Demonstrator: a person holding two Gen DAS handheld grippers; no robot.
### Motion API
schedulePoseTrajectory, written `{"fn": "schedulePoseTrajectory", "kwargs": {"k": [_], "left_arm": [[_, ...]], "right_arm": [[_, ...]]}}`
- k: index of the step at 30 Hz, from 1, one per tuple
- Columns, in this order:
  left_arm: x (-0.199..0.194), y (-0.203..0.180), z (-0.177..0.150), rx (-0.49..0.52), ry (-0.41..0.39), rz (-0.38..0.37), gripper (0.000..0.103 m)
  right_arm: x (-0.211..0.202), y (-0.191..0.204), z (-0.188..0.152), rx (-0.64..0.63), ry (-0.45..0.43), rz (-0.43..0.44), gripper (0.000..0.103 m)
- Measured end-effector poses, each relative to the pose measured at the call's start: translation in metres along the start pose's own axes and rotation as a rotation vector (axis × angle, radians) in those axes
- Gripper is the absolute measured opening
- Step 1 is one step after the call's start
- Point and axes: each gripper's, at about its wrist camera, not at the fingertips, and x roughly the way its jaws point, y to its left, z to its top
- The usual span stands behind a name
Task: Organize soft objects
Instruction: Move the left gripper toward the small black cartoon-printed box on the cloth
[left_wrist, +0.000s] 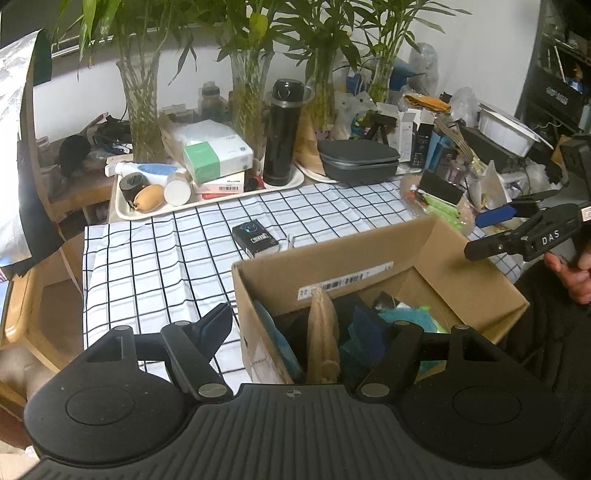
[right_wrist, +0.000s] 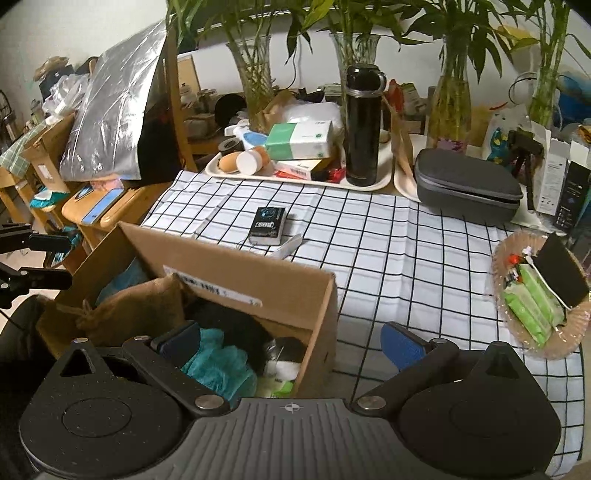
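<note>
An open cardboard box (left_wrist: 332, 258) (right_wrist: 229, 258) stands at the near edge of the checked table. Inside it lie a tan burlap pouch (left_wrist: 323, 332) (right_wrist: 136, 310), teal cloth (left_wrist: 406, 317) (right_wrist: 218, 365), a black soft item (right_wrist: 236, 325) and a white-and-black piece (right_wrist: 284, 358). My left gripper (left_wrist: 295, 328) (right_wrist: 55, 260) is open and straddles the box's left wall, the pouch between its fingers but not pinched. My right gripper (right_wrist: 291, 345) (left_wrist: 484, 232) is open astride the box's right wall, held by a hand (left_wrist: 569, 273).
A small black pack (left_wrist: 255, 238) (right_wrist: 267, 225) lies on the cloth beyond the box. Behind it are a tray (right_wrist: 369, 184) with a black flask (right_wrist: 364, 125), a grey case (right_wrist: 465, 184) and glass vases. A basket (right_wrist: 546, 347) with green packets sits right. A wooden chair (right_wrist: 110, 218) stands left.
</note>
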Motion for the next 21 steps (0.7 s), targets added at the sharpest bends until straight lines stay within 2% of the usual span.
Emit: {"fn": "schedulePoseTrajectory", "kwargs": {"k": [21], "left_arm": [[0.027, 0.032, 0.023, -0.034, -0.006, 0.016, 0.072]], "right_arm": [[0.033, -0.025, 0.03, 0.035, -0.038, 0.027, 0.103]]}}
